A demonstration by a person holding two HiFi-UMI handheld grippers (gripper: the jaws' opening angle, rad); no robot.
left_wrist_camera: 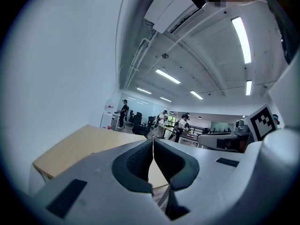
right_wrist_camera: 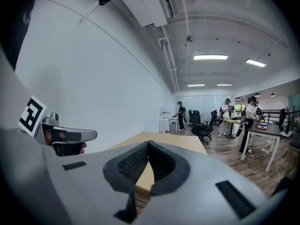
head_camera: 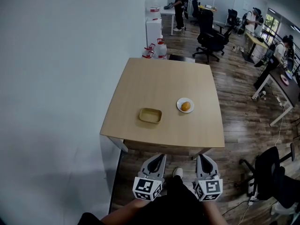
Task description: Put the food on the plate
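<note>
The left tongs [head_camera: 158, 157] and right tongs [head_camera: 202, 156] are closed on nothing, side by side, pointing ahead before the near edge of the table [head_camera: 154, 78]. Farther, the orange food [head_camera: 186, 106], roundish with no clear long axis, lies on the white plate [head_camera: 179, 108] beside a tan dish [head_camera: 143, 115].

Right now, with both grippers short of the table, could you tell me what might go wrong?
The left gripper and right gripper are shut and empty; reaching in like that could knock the food. It looks round, so a pinch might roll it off its white dish. The tan tray sits close by and could be bumped.
</note>
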